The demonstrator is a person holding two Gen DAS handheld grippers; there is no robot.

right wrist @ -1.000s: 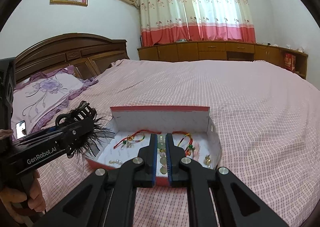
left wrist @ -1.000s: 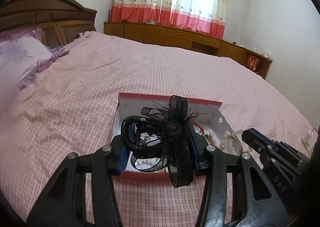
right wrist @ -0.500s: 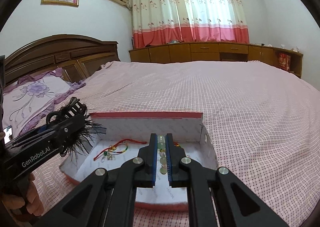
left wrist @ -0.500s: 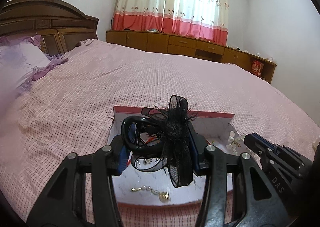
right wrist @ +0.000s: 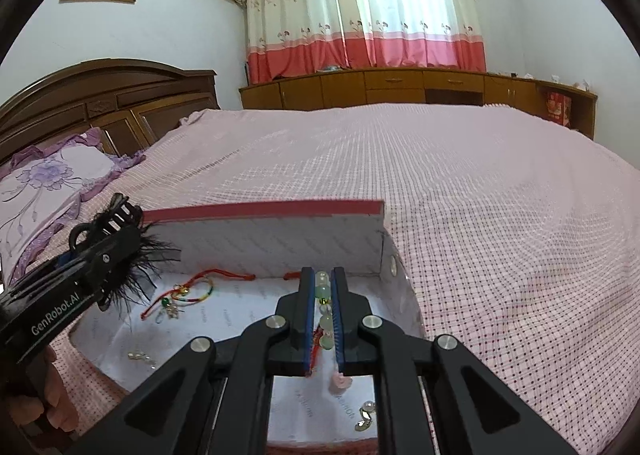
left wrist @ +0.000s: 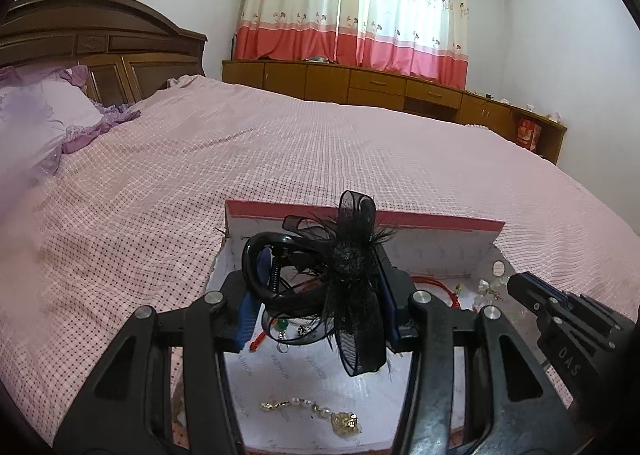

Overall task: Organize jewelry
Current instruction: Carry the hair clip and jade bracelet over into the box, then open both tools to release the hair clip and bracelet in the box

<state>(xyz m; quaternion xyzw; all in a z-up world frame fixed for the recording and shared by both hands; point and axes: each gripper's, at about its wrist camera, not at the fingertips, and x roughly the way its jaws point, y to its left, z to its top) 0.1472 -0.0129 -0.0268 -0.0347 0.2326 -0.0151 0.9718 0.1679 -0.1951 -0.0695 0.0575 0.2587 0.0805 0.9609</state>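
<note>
Jewelry lies in an open white box (right wrist: 280, 247) with a red rim, set on the bed (right wrist: 480, 195) with its pink checked cover. Left tool (left wrist: 320, 291) pinches a black feathered hair clip (left wrist: 348, 271) over the box. Right tool (right wrist: 322, 315) is pressed together on a green bead bracelet (right wrist: 325, 325). Red cord bracelets (right wrist: 188, 293) and a pearl piece (left wrist: 312, 413) rest on the box floor.

Softly daylit through the curtains (right wrist: 362, 7) at twelve o'clock, brightest there. Faint shadows only. Heavy fisheye bending, black vignette at corners. Sharp centrally; pillow (left wrist: 36, 123) at nine o'clock smeared, soft.
</note>
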